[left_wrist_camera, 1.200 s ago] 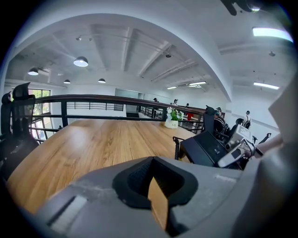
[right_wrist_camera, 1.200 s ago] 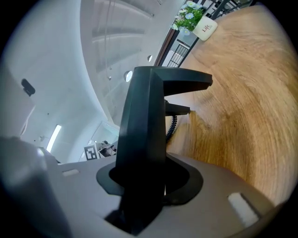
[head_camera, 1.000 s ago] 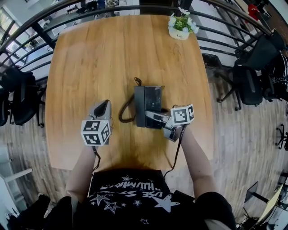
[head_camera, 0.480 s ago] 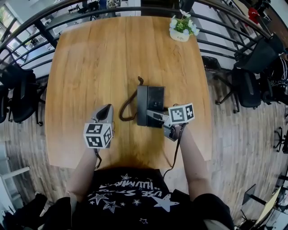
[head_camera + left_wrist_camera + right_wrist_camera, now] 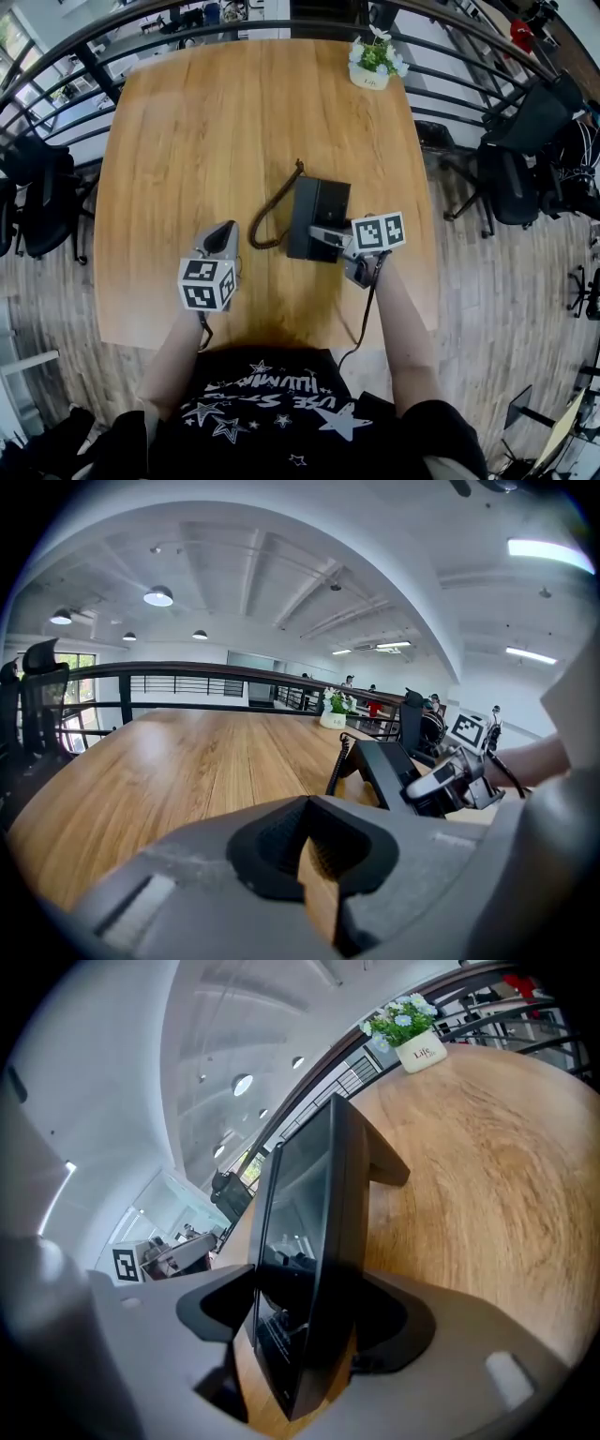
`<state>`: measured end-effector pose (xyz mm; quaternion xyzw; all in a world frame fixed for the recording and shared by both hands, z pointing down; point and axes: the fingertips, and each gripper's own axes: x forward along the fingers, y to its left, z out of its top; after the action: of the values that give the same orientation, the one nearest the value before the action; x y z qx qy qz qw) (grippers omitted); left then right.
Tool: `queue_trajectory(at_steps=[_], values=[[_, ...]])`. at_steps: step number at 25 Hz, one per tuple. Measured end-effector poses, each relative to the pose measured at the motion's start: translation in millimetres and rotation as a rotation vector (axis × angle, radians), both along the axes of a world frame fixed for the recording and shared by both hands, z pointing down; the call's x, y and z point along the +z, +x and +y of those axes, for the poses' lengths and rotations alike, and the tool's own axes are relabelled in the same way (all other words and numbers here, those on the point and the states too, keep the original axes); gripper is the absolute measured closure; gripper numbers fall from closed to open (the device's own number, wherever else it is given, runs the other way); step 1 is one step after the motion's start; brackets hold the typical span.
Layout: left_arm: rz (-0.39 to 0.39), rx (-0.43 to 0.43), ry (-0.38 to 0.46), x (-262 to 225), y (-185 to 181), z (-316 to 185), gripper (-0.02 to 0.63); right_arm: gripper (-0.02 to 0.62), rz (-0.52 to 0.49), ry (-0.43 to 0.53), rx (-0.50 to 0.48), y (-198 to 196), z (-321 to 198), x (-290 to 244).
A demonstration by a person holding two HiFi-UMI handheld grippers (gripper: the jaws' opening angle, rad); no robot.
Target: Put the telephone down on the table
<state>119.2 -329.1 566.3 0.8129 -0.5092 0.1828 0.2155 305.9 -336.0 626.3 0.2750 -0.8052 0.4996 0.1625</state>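
A black desk telephone (image 5: 319, 217) with a coiled cord (image 5: 267, 216) sits near the middle of the wooden table (image 5: 206, 122). In the right gripper view the telephone (image 5: 309, 1232) stands edge-on, with its far foot on the wood. My right gripper (image 5: 328, 238) has its jaws on either side of the near edge, and they are opening. A gap shows beside the left pad. My left gripper (image 5: 221, 240) hovers over bare wood left of the phone. Its fingers are together with nothing between them. The left gripper view shows the telephone (image 5: 394, 771) and the right gripper (image 5: 452, 776) at the right.
A small potted plant (image 5: 377, 58) stands at the table's far right corner. A dark railing (image 5: 112, 42) curves round the far side. Office chairs stand at the right (image 5: 525, 141) and left (image 5: 37, 202). The cord loops out to the phone's left.
The right gripper's jaws stand wider round the phone's near edge. Phone and right gripper have shifted slightly right in the head view. The left gripper has drifted a little toward me.
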Motion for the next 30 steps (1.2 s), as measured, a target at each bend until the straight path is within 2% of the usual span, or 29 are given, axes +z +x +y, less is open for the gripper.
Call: queue_trajectory(at_steps=[8,14,18,22,26,30], values=[[-0.005,0.008,0.001,-0.4,-1.8,10.6,0.604,0.258,0.046,0.033,0.036,5.4,-3.0,0.3],[0.000,-0.010,0.009,-6.1,-15.2,16.3,0.604,0.258,0.087,0.069,0.115,14.5,-0.2,-1.5],[0.001,-0.014,0.030,-14.5,-26.4,21.7,0.604,0.322,0.115,0.102,0.183,26.5,9.2,-8.1],[0.022,-0.022,0.029,-17.4,-33.3,28.2,0.604,0.342,0.132,0.144,0.248,35.0,20.0,-20.1],[0.038,-0.003,0.035,-19.6,-34.4,36.6,0.604,0.387,0.147,0.216,0.362,45.6,25.4,-39.4],[0.040,0.037,0.055,-26.7,-42.8,40.6,0.604,0.446,0.190,0.279,0.408,38.8,29.9,-58.3]])
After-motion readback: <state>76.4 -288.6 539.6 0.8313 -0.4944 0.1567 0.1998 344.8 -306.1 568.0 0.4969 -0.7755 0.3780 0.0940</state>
